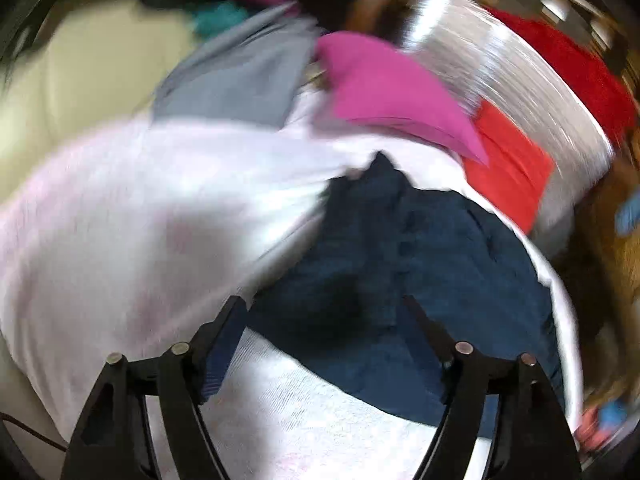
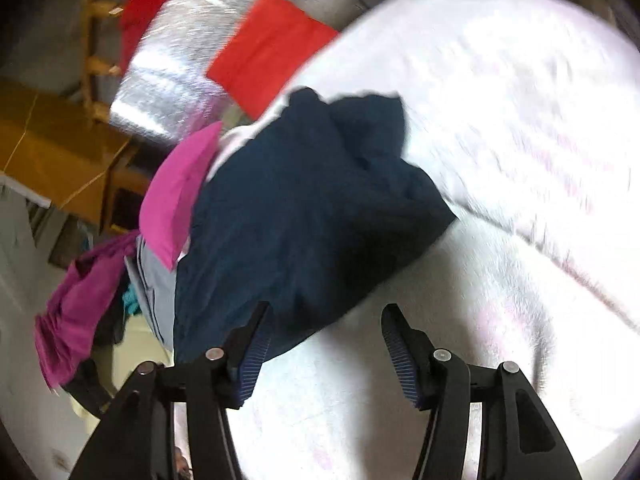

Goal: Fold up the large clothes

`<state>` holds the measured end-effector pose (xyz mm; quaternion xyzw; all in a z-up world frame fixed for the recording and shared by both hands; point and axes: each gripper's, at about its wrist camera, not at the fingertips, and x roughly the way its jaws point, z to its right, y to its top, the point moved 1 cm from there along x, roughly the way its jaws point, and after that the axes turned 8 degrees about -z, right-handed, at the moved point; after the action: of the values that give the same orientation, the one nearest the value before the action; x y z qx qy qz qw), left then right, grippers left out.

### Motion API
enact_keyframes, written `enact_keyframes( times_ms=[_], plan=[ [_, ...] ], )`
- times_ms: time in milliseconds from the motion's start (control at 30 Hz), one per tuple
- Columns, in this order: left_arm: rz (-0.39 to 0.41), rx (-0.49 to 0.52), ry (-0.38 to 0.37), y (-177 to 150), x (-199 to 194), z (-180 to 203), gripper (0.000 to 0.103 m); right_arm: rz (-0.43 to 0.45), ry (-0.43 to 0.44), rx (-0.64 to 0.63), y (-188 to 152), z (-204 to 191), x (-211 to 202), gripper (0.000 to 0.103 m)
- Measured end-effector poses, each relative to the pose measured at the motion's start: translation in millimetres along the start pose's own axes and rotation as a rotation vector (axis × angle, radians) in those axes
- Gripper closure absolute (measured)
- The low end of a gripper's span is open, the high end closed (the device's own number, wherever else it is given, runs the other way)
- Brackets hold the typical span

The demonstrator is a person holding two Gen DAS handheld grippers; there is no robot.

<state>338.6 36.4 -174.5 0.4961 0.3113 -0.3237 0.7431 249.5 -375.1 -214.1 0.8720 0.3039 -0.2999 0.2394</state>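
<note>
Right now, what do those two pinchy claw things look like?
Both look alike. The left gripper has two black plastic fingers shaped like slim wedges, each lined with a ribbed dark blue pad and joined to black linkage bars by round silver pins. The right gripper is built the same way. A thin dark cable shows beside the left one.
</note>
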Motion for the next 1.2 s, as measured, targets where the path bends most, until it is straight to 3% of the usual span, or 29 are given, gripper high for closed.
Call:
enact_keyframes(
  times_ms=[67,200,300,367,500,567,700,767,833,900,1033,1100,1200],
  plan=[
    [-0.02,0.099,0.003,-3.2,5.7,19.9,0.022,-0.007,-0.01,-0.064,2.3,-24.6,9.3,0.055],
    [-0.078,0.155,0.049,-2.4,31.8,37.6,0.022,-0.048,-0.059,-0.173,5.6,-71.2,53.7,0.057],
    [-0.18,0.205,0.142,-6.9,65.5,44.0,0.015,-0.117,-0.186,-0.201,3.4,-71.3,100.0,0.057],
    [-0.191,0.226,0.185,-9.2,76.7,46.7,0.01,-0.126,-0.198,-0.188,1.2,-62.9,114.4,0.057],
    [-0.194,0.231,0.194,-1.1,75.7,47.2,0.009,-0.139,-0.212,-0.227,1.7,-69.0,108.4,0.057],
    [-0.156,0.235,0.2,3.6,68.2,49.9,0.009,-0.135,-0.161,-0.189,9.4,-67.0,95.7,0.057],
    [-0.047,0.259,0.236,11.2,53.9,58.1,0.009,0.021,-0.183,-0.136,32.1,-55.9,53.2,0.057],
    [-0.084,0.248,0.25,11.9,64.1,55.1,0.009,0.043,-0.234,-0.103,42.0,-45.2,47.3,0.057],
    [-0.173,0.243,0.268,7.8,88.6,49.9,0.007,-0.001,-0.237,-0.036,49.7,-23.9,58.3,0.058],
    [-0.159,0.236,0.279,7.9,92.6,50.5,0.005,-0.043,-0.222,-0.033,51.3,-10.9,75.4,0.059],
    [-0.135,0.29,0.323,8.1,89.7,59.7,0.005,-0.031,-0.288,-0.113,44.2,-26.1,75.7,0.059],
    [-0.122,0.293,0.315,8.0,85.2,60.5,0.005,-0.035,-0.277,-0.098,43.2,-26.4,63.9,0.059],
    [-0.095,0.304,0.3,6.7,73.5,59.9,0.005,0.041,-0.262,-0.094,42.1,-27.3,34.0,0.059]
  ],
)
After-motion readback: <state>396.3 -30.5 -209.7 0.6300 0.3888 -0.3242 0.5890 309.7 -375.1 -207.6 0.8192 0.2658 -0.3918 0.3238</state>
